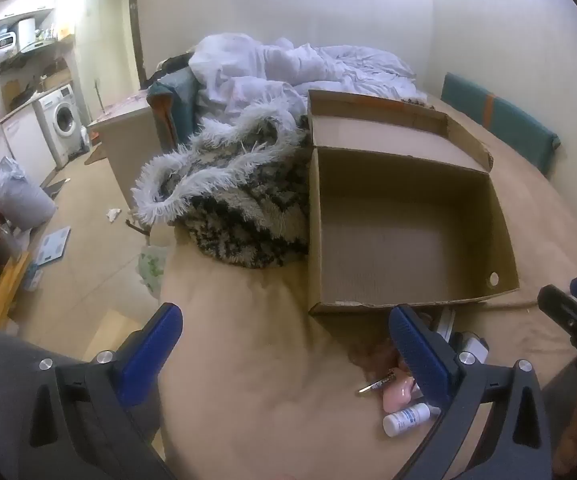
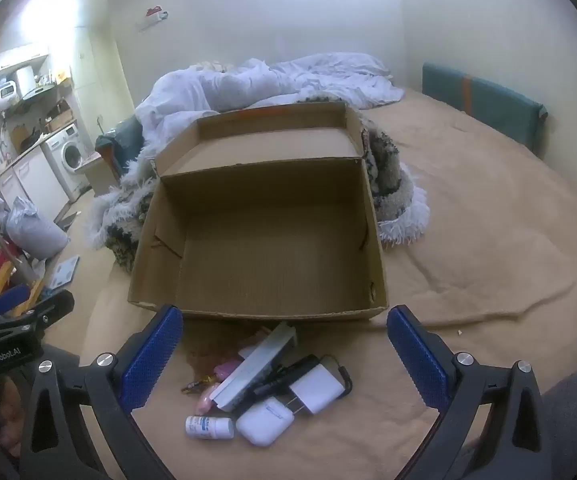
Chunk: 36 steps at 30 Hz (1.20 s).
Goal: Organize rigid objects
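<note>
Open box (image 2: 256, 240), blanket (image 1: 244, 200) alongside

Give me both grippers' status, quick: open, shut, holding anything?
Left gripper: open, holding nothing.
Right gripper: open, holding nothing, above the small items near the cardboard box.

My jaws carry deep blue pads on black frames. Ahead sits a plain brown cardboard box (image 2: 264, 216) on a tan bed sheet (image 2: 488, 240). Before it lie a white earbud case (image 2: 264, 420), a white charger (image 2: 316, 392), a white bottle (image 2: 208, 427) with a blue label, and something pink (image 2: 224, 370). Behind the box is a black-and-cream mottled blanket (image 1: 248, 216) fringed in white fur, and a teal cushion (image 2: 484, 104) with an orange stripe.
</note>
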Motion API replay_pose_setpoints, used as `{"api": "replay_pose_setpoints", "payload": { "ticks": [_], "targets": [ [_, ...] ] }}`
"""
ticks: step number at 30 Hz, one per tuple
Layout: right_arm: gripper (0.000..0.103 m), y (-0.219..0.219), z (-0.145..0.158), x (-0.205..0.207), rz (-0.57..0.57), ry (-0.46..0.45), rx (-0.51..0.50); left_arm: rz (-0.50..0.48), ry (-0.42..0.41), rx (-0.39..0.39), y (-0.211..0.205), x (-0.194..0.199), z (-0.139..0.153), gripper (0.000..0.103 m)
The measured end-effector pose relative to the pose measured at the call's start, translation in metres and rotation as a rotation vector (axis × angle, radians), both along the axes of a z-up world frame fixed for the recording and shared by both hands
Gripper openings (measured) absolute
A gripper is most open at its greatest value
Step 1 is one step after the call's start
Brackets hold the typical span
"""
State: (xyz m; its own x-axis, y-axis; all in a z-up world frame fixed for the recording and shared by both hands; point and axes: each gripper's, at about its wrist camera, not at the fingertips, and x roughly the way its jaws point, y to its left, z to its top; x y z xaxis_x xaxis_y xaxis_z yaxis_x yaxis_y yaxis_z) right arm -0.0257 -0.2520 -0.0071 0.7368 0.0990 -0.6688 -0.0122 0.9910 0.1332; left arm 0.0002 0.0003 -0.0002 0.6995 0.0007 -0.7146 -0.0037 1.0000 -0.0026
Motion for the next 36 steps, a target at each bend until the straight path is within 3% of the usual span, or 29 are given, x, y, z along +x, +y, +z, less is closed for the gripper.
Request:
{"api": "replay_pose_setpoints", "payload": {
  "ticks": [36],
  "targets": [
    [0.103,-0.0004,-0.0004,0.0003,-0.004,0.003,0.012,-0.002,-0.005,0.011,-0.0041,-0.0003,-0.0001,0.103]
  ]
}}
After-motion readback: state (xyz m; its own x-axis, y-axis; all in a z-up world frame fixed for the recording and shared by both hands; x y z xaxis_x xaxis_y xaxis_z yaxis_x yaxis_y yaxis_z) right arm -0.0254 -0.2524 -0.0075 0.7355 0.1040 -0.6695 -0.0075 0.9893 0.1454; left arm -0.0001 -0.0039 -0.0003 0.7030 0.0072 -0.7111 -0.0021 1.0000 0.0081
